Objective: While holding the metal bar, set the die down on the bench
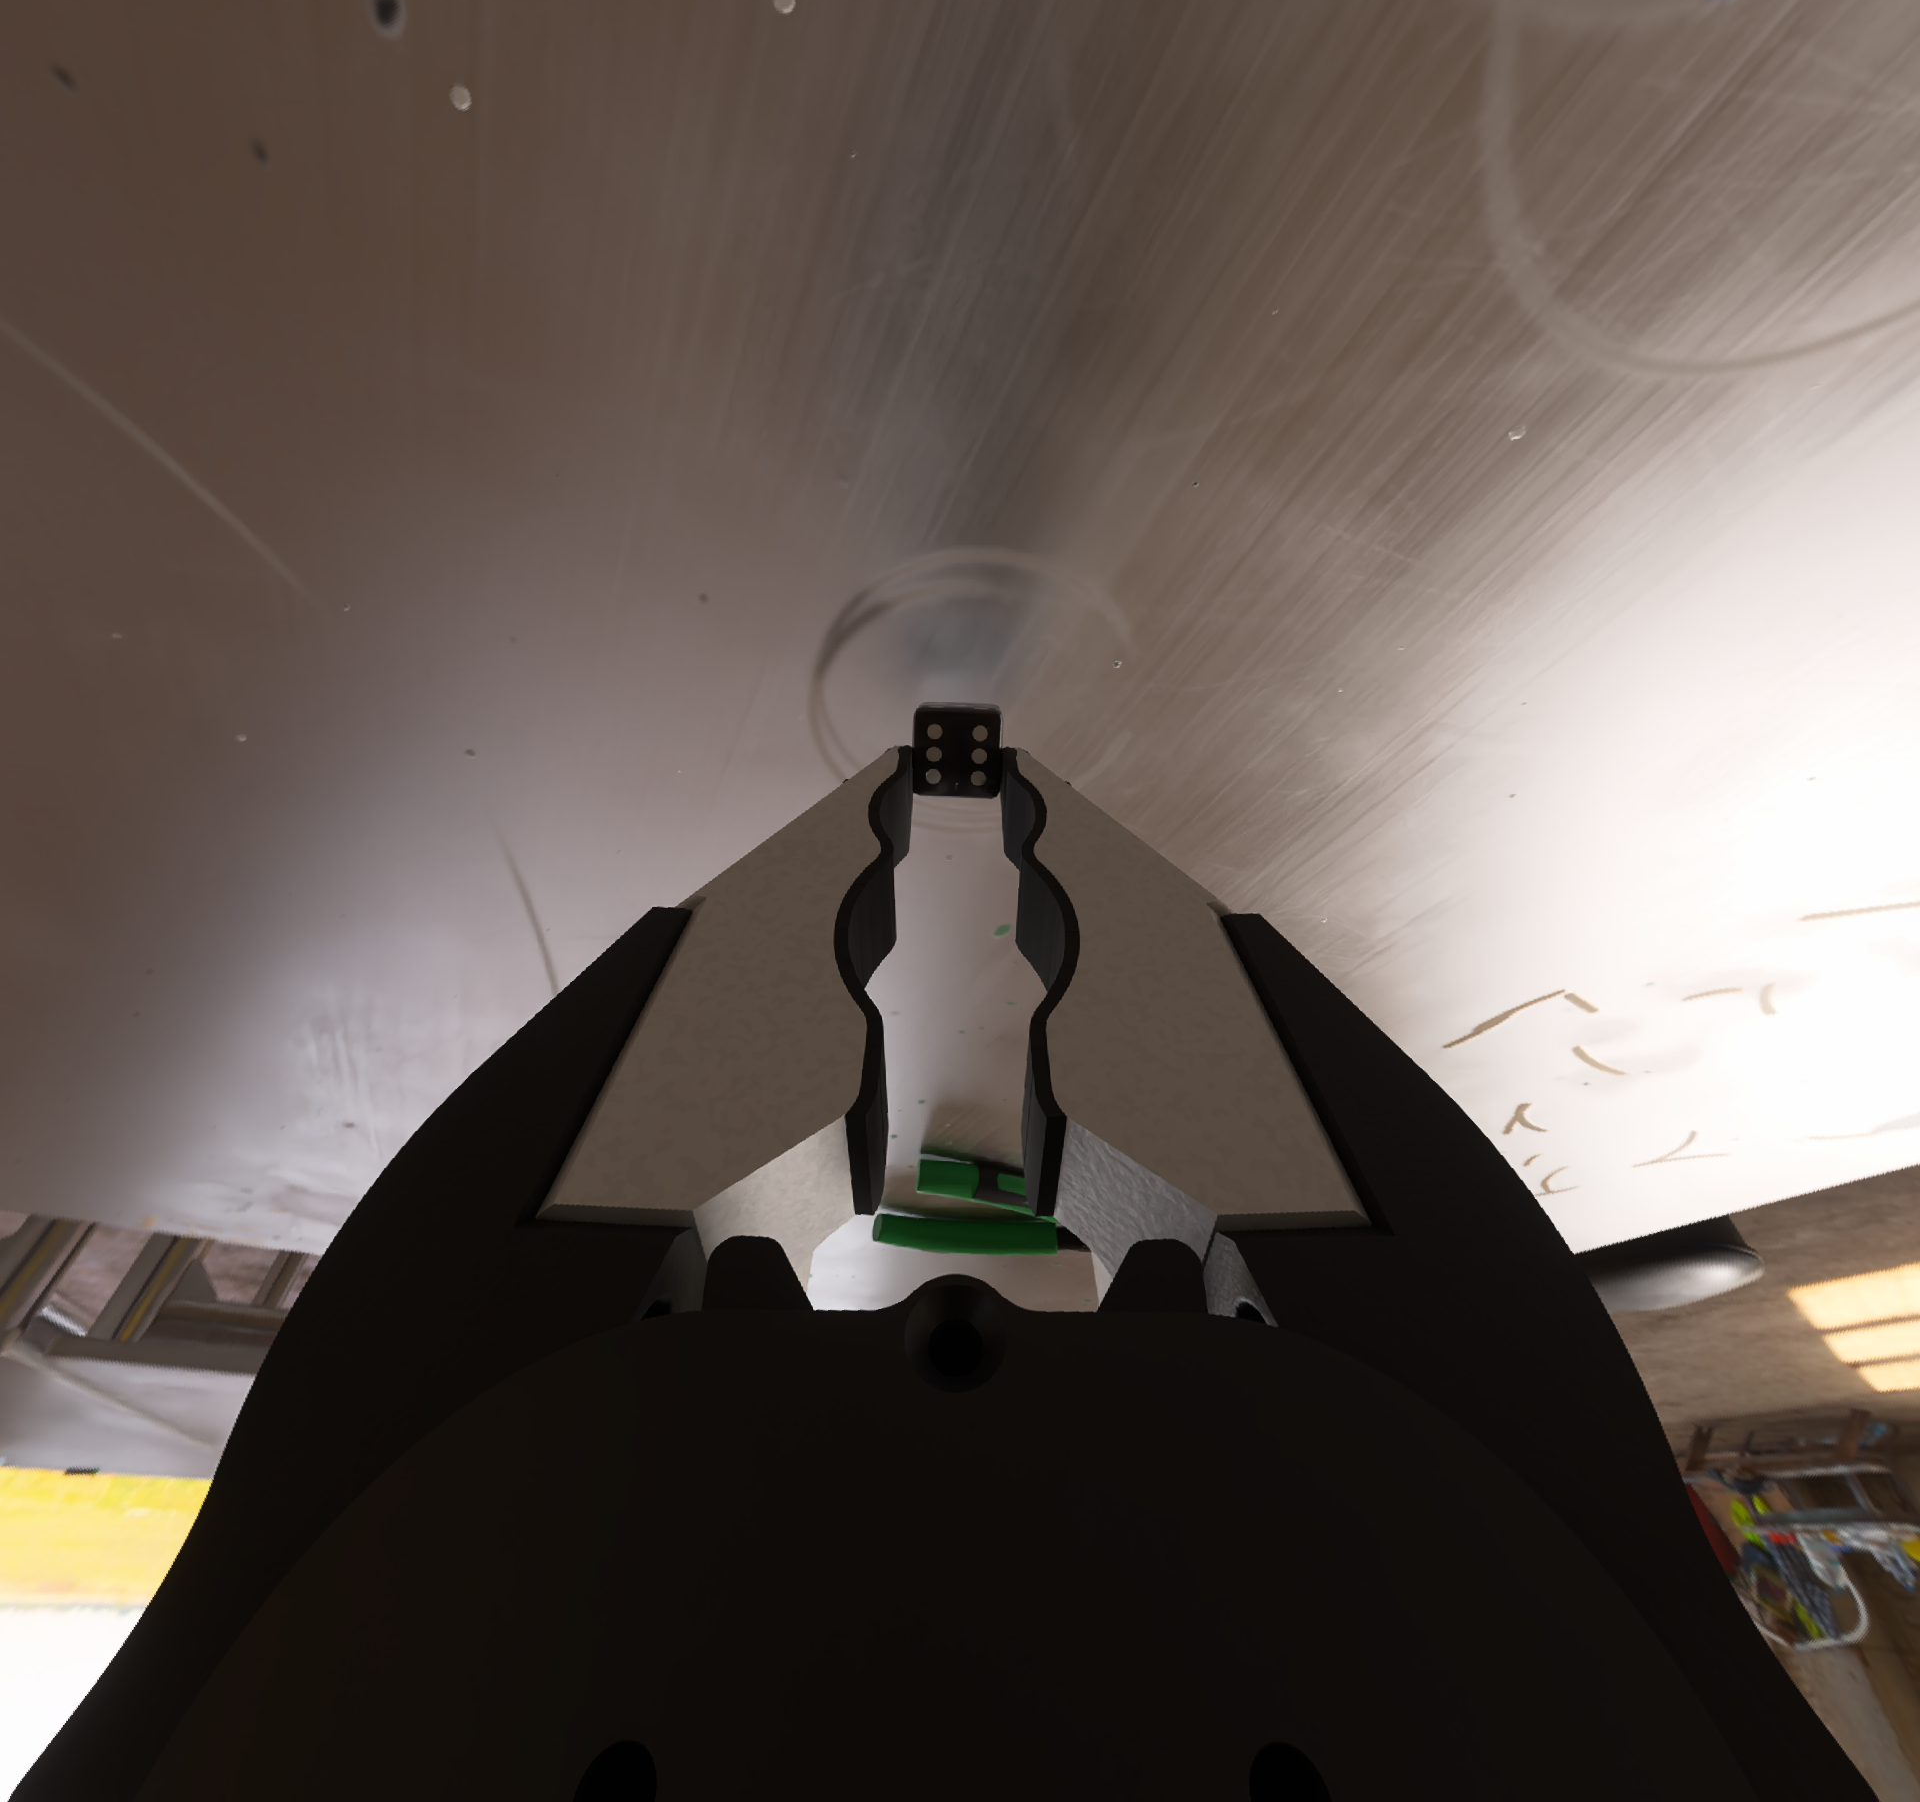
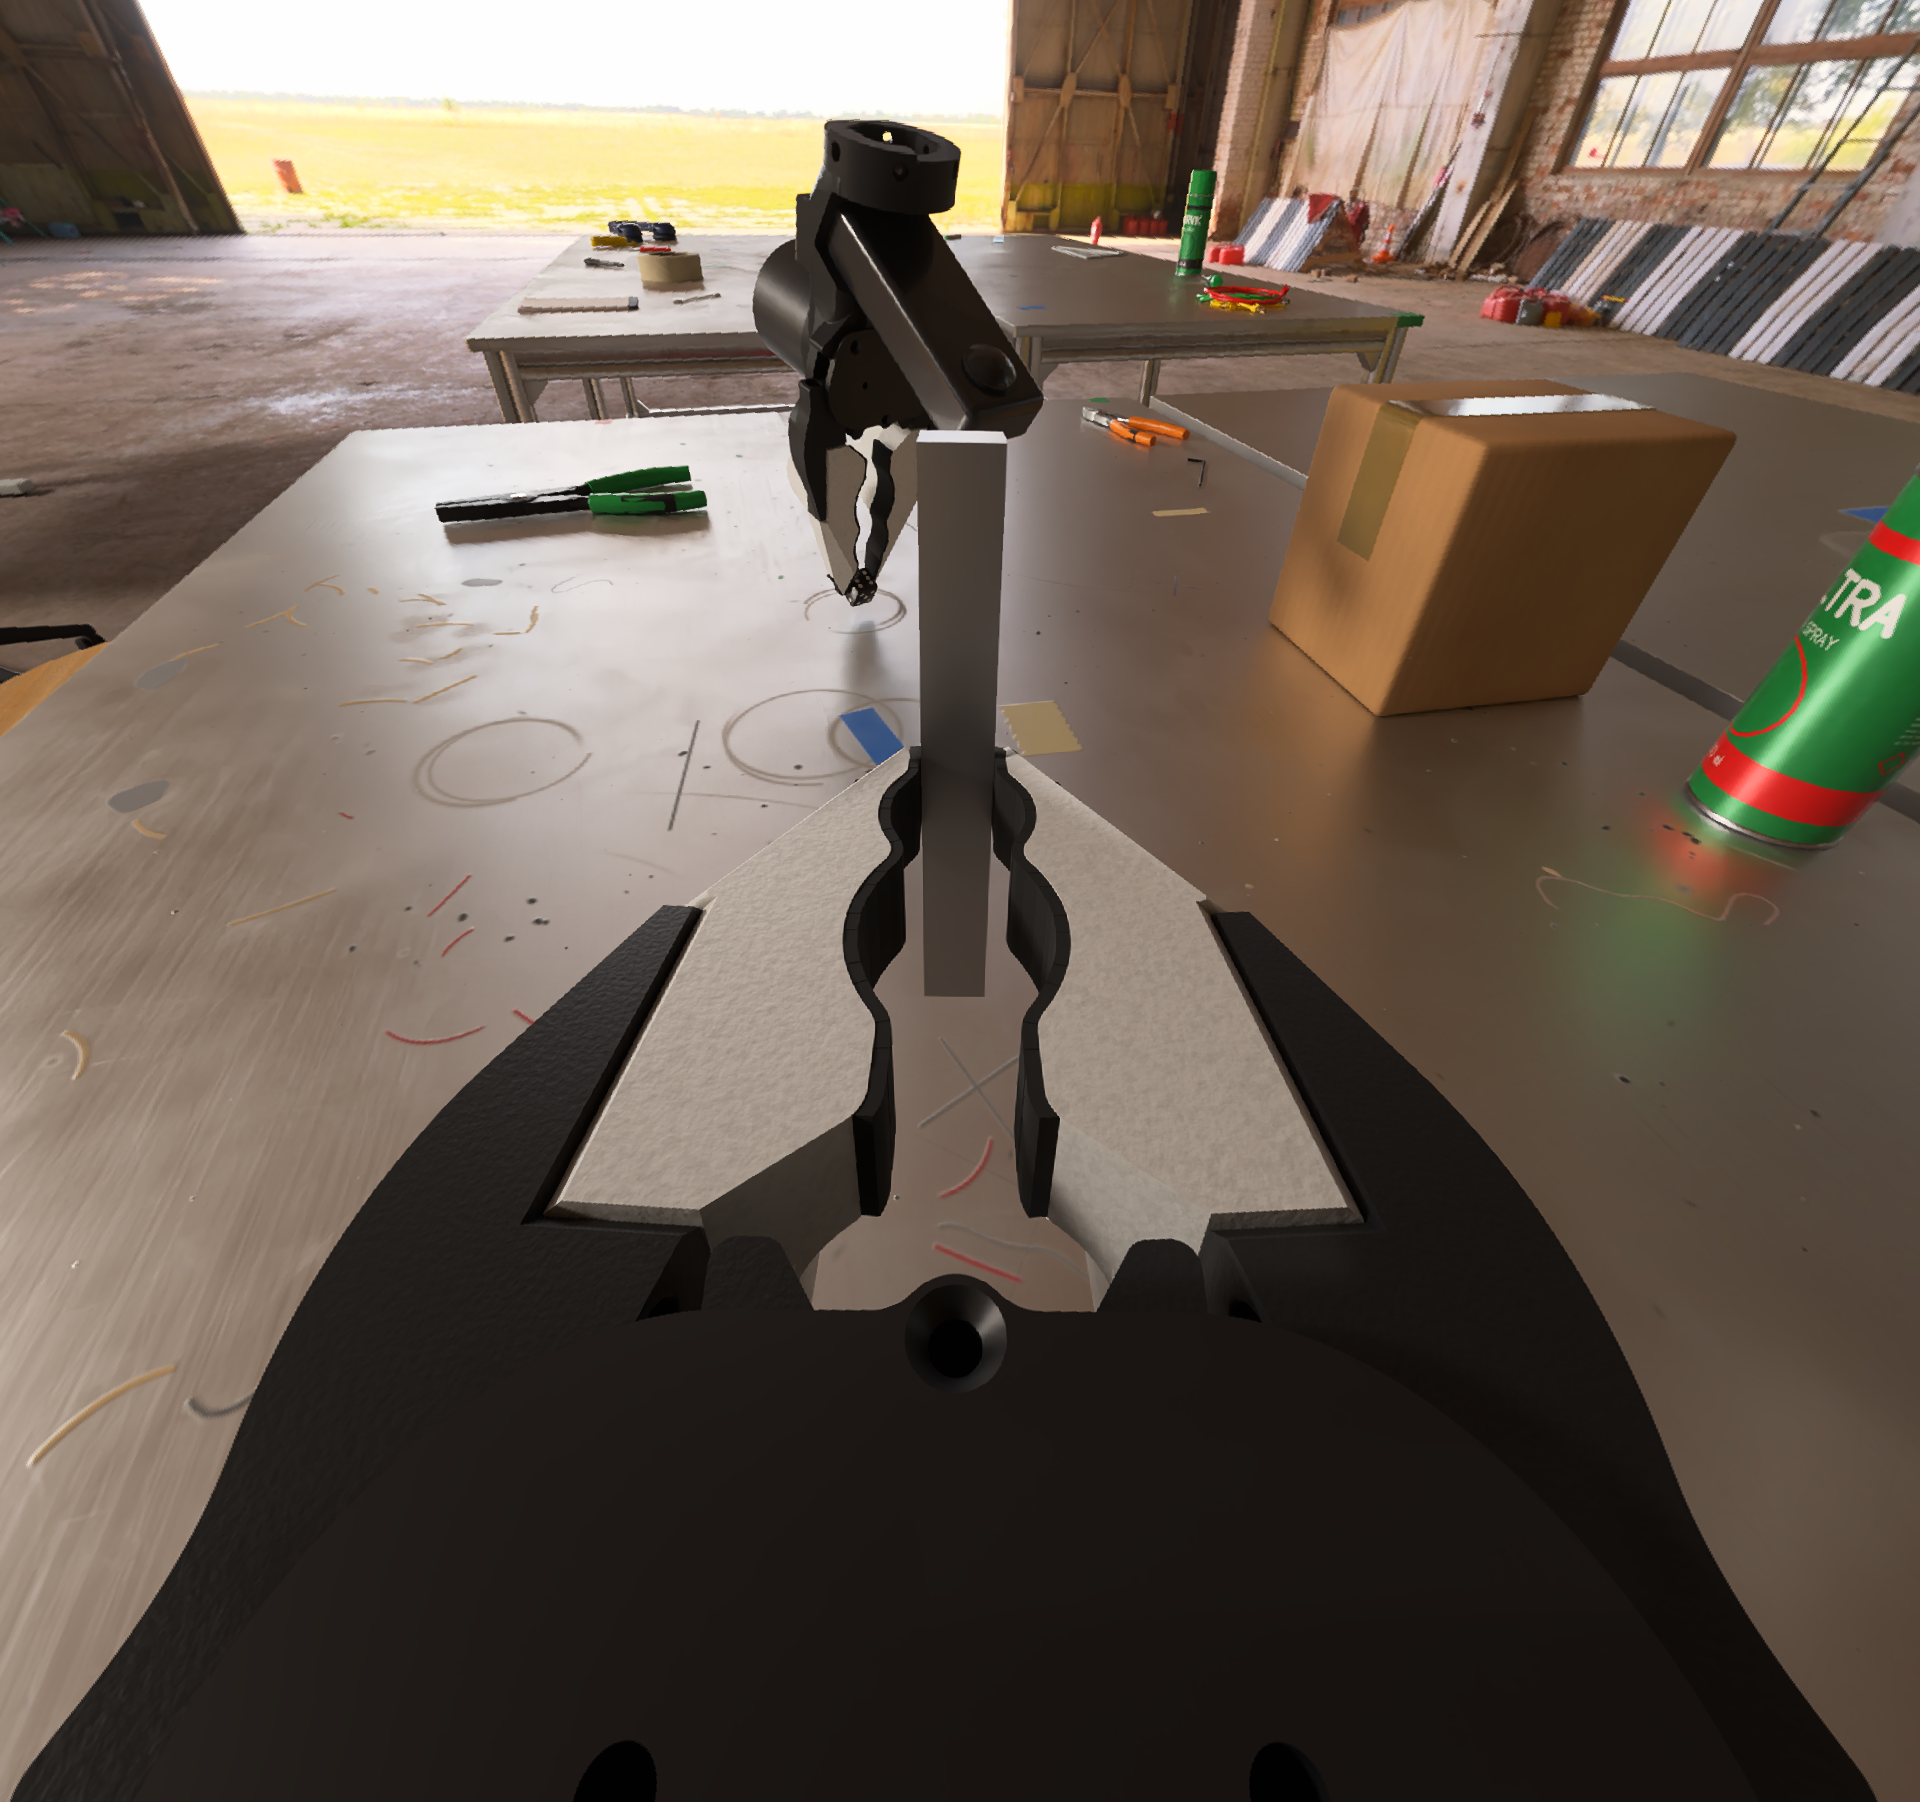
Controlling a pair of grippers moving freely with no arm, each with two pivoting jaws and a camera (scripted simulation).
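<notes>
Die held at bench, bar gripped upright

Die [image 1: 956, 753], black w/ pale pips, is clamped between the fingertips of the left gripper [image 1: 956, 765], which is pointed steeply down at the bench [image 1: 520, 505]. In the right wrist view the die is seen at or just above the surface near mid-bench, over a scratched ring; contact cannot be told. Metal bar [image 2: 958, 713] is grasped upright by the right gripper [image 2: 956, 765], nearer the bench's near edge. Green-handled pliers [image 2: 582, 497] are laid toward the far left corner, a cardboard box [image 2: 1475, 547] toward the far right, a green spray can [image 2: 1829, 703] at the right edge.
</notes>
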